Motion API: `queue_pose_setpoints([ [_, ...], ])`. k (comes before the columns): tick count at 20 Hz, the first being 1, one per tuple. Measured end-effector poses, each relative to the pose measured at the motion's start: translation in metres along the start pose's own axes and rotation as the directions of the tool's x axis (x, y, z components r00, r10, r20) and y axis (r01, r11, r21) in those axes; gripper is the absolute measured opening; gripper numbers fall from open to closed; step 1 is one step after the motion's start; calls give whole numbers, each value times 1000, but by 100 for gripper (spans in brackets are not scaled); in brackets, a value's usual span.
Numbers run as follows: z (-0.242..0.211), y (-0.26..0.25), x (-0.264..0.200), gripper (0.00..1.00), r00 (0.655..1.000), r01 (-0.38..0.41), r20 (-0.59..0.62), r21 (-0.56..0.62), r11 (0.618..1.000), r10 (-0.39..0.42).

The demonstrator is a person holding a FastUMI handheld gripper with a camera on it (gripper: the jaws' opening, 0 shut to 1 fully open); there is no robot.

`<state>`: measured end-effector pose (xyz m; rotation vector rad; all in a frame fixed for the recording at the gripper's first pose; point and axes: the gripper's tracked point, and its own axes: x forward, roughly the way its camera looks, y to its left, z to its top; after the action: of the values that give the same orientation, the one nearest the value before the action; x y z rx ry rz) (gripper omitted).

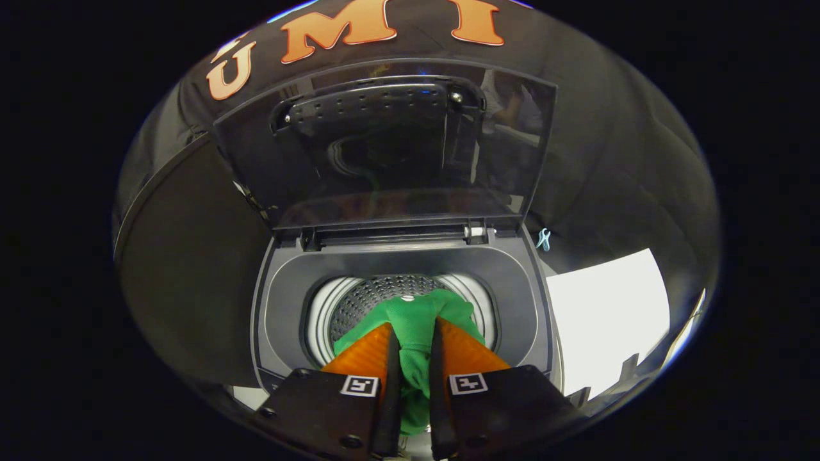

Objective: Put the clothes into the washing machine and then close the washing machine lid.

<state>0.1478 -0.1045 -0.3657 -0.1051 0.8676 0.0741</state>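
Orange-fingered gripper [414, 342] pinches a crumpled green cloth garment [413, 320] above the perforated steel drum [371, 296], seemingly poised to drop it. Tinted plastic lid [384, 147] stands upright, leaving access

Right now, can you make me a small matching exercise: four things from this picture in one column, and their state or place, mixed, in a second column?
Things:
1. green cloth
2. lid
3. drum
4. fingers

States or places:
A. raised open behind the tub
B. orange, pressing on cloth from both sides
C. pinched, hanging over the drum
D. metal wall full of small holes

Pairs: 1-C, 2-A, 3-D, 4-B
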Motion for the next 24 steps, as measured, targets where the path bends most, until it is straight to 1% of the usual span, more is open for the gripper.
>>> queue_pose_setpoints([
  [6, -22, -5, 14, 30, 998, 5, -55, 22, 1000, -4],
  [7, -24, -5, 17, 36, 998, 6, -61, 27, 1000, -5],
  [8, -27, -6, 19, 37, 998, 9, -66, 34, 999, -7],
  [10, -24, -9, 18, 45, 998, 24, -54, 42, 999, -22],
  [13, -21, -19, 13, 60, 998, 52, -45, 40, 998, -50],
  [17, -25, -23, 5, 80, 998, 51, -41, 49, 998, -49],
  [21, -19, -29, -13, 100, 999, 53, -9, 40, 998, -52],
  [24, -11, -30, -28, 100, 999, 48, 13, 39, 998, -48],
])
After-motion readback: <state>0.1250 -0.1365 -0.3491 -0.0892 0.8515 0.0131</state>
